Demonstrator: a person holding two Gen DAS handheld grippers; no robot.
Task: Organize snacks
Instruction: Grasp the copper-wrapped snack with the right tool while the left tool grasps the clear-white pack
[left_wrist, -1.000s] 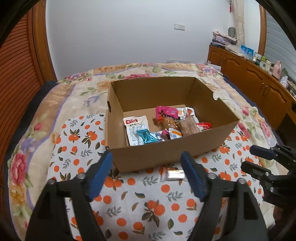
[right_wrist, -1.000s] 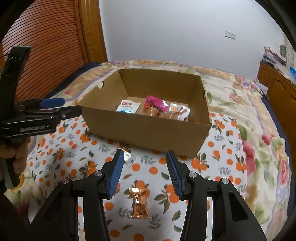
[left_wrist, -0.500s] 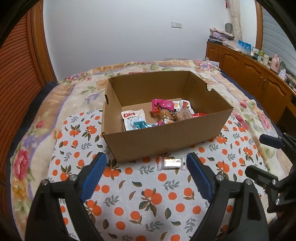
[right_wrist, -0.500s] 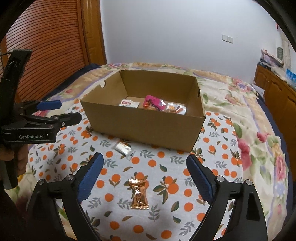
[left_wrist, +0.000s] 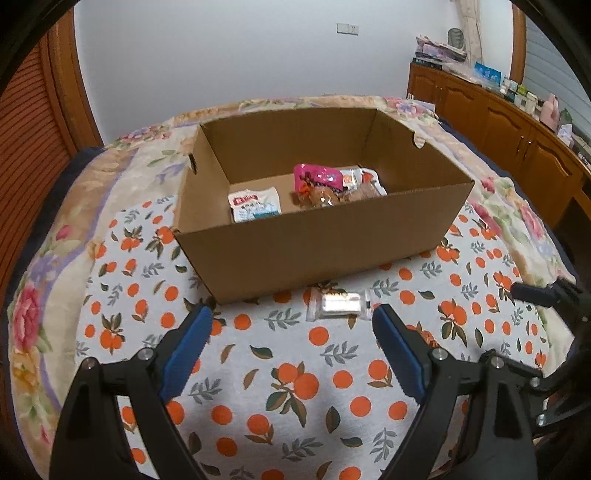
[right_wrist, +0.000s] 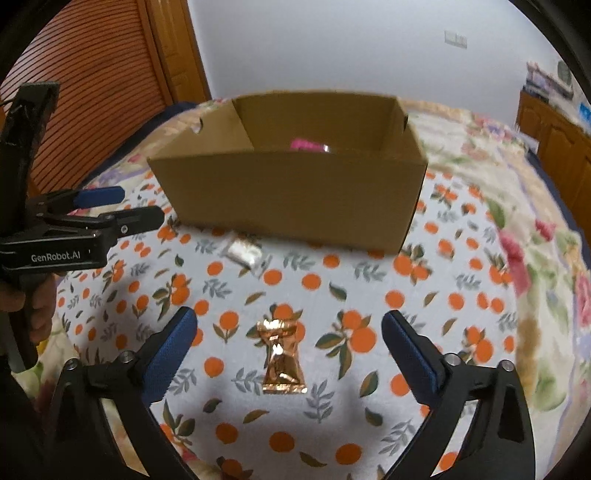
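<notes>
A cardboard box (left_wrist: 321, 240) stands on an orange-print cloth (left_wrist: 280, 373) and holds a pink packet (left_wrist: 317, 177), a white packet (left_wrist: 255, 206) and other snacks. A silver packet (left_wrist: 340, 304) lies just in front of the box, a little beyond my left gripper (left_wrist: 291, 314), which is open and empty. In the right wrist view a copper foil packet (right_wrist: 282, 358) lies on the cloth between the wide-spread fingers of my right gripper (right_wrist: 290, 319). Its jaws are closing slightly and its pads do not touch the packet. The silver packet (right_wrist: 243, 253) lies farther off by the box (right_wrist: 295, 195).
The cloth lies over a floral bedspread (left_wrist: 48, 280). Wooden cabinets (left_wrist: 517, 133) with clutter on top line the right side, and a slatted wooden door (right_wrist: 85, 85) is on the left. A hand (right_wrist: 33, 306) holds the left gripper's handle.
Both grippers have sunk toward the cloth. The right jaws have spread from narrow to wide, and the left jaws have widened a little. The copper packet now lies between the right fingers.
</notes>
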